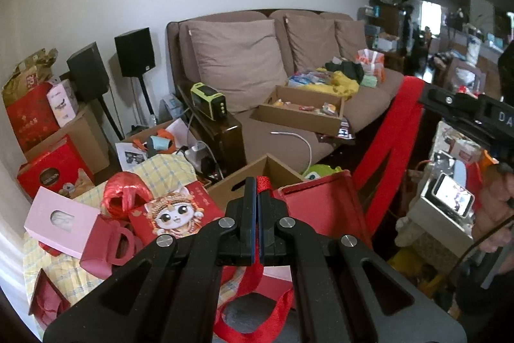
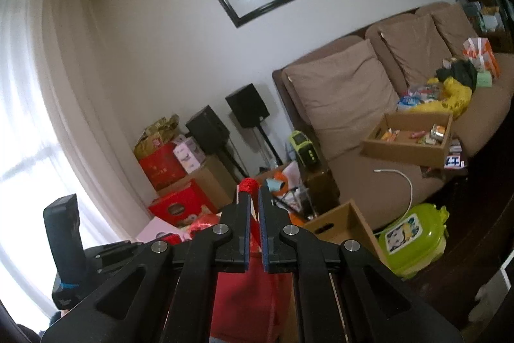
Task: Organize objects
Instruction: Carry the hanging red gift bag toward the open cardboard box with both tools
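Observation:
A red gift bag (image 1: pixel 321 208) hangs open-topped between my two grippers, over a cluttered pile. In the left wrist view my left gripper (image 1: pixel 257 182) is shut on one red ribbon handle (image 1: pixel 264 182), which loops down under the fingers. The second red handle (image 1: pixel 408 108) runs up to the right, toward the black housing (image 1: pixel 465 111) of the right-hand tool. In the right wrist view my right gripper (image 2: pixel 253 193) is shut on that red handle (image 2: pixel 249 185), and the bag's red body (image 2: pixel 244 288) hangs below the fingers.
An open cardboard box (image 1: pixel 257 172) sits just beyond the bag. A pink box (image 1: pixel 61 217), a red cat-print packet (image 1: pixel 176 211) and small red bags lie at the left. The brown sofa (image 1: pixel 276 137) holds a cardboard tray (image 1: pixel 298 114). A green lunchbox (image 2: pixel 414 240) sits on the floor.

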Motion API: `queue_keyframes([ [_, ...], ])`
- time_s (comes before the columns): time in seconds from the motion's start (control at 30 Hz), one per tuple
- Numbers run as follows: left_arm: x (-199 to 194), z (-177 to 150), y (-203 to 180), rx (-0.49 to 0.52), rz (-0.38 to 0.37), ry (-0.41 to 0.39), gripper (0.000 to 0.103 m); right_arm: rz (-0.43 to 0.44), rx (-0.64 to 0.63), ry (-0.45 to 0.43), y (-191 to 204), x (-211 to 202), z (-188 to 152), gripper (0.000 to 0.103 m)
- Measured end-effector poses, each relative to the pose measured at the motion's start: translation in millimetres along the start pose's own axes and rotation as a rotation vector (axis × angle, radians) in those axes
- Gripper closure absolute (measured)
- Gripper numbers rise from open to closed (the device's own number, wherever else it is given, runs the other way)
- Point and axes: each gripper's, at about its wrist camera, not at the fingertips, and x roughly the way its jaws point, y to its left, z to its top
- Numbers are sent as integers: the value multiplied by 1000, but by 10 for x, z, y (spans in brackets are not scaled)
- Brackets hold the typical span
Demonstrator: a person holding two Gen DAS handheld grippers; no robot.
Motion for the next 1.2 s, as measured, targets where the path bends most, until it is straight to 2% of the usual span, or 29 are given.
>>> queue_keyframes([
  [0.23,57,-53,-64,8,-19,29,102,-20,-67,42,141,76,-121,98],
  [0.3,42,-58,-61,-12,-51,38,102,-19,-54,48,103,84,-133,98],
  [0.63,13,-9,-138,4,-59,40,102,-48,-27,39,-39,46,-112,97],
  [0.83,78,-2,-294,32,-85,74,102,-103,-25,19,-131,-21,-65,97],
  [1.2,176,104,-695,82,-112,81,102,-137,10,5,-339,-151,12,97],
])
